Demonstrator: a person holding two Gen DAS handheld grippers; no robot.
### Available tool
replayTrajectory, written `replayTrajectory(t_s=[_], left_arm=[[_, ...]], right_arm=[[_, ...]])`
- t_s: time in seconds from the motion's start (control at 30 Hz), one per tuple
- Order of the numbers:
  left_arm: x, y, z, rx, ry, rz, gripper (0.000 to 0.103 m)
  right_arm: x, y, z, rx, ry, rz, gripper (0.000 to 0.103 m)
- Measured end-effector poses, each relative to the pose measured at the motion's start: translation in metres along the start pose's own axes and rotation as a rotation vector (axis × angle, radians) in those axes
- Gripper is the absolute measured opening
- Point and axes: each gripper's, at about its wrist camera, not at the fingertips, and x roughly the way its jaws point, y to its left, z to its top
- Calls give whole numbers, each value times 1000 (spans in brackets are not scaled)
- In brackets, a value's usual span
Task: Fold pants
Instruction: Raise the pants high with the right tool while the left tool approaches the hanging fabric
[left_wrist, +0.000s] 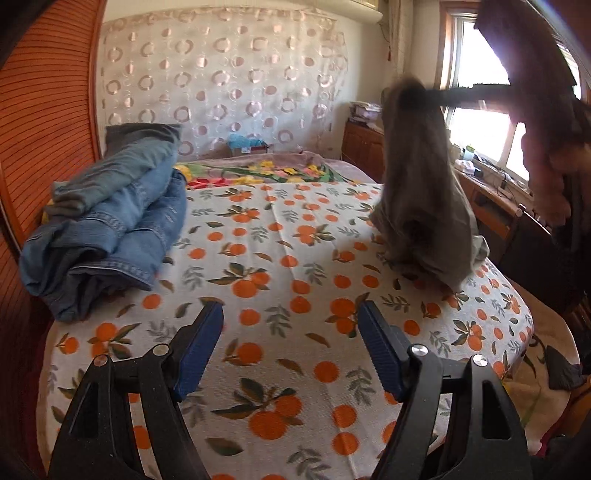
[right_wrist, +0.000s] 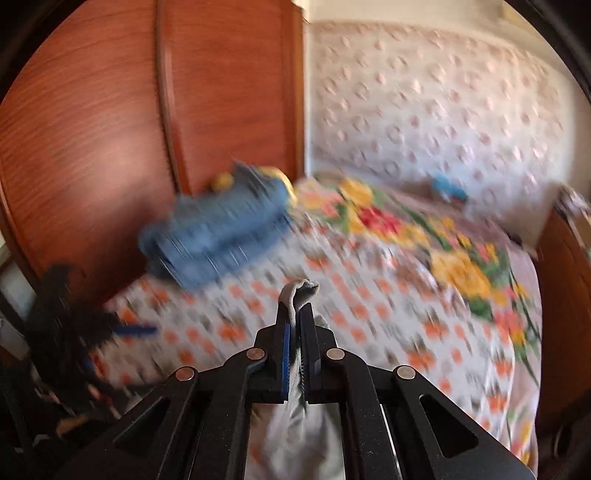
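Observation:
Grey-green pants (left_wrist: 421, 192) hang over the right side of the bed, lifted by my right gripper (left_wrist: 410, 90), with their lower end still bunched on the orange-print sheet (left_wrist: 280, 266). In the right wrist view my right gripper (right_wrist: 295, 314) is shut on a fold of the grey pants (right_wrist: 300, 291), and more fabric hangs below the jaws. My left gripper (left_wrist: 290, 314) is open and empty, low over the sheet near the bed's front edge, well left of the pants.
A pile of folded blue jeans (left_wrist: 110, 225) lies at the left of the bed by the wooden wardrobe (left_wrist: 40, 122). A floral blanket (left_wrist: 258, 171) and headboard lie behind. A desk and window (left_wrist: 480, 122) stand at the right.

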Motion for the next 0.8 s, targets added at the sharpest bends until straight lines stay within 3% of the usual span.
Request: replayTrajectory(t_s=[0.2, 0.37, 0.5, 0.8], left_arm=[[-27, 22, 4, -31, -53, 30, 76], [-38, 20, 16, -31, -96, 17, 76], [-26, 3, 23, -1, -90, -18, 76], [32, -52, 13, 86, 33, -108, 76]], right_arm=[[-37, 18, 56, -19, -212, -26, 4], [-74, -5, 54, 59, -335, -97, 4], [-68, -26, 16, 102, -289, -197, 4], [-17, -99, -109, 274, -39, -378, 4]])
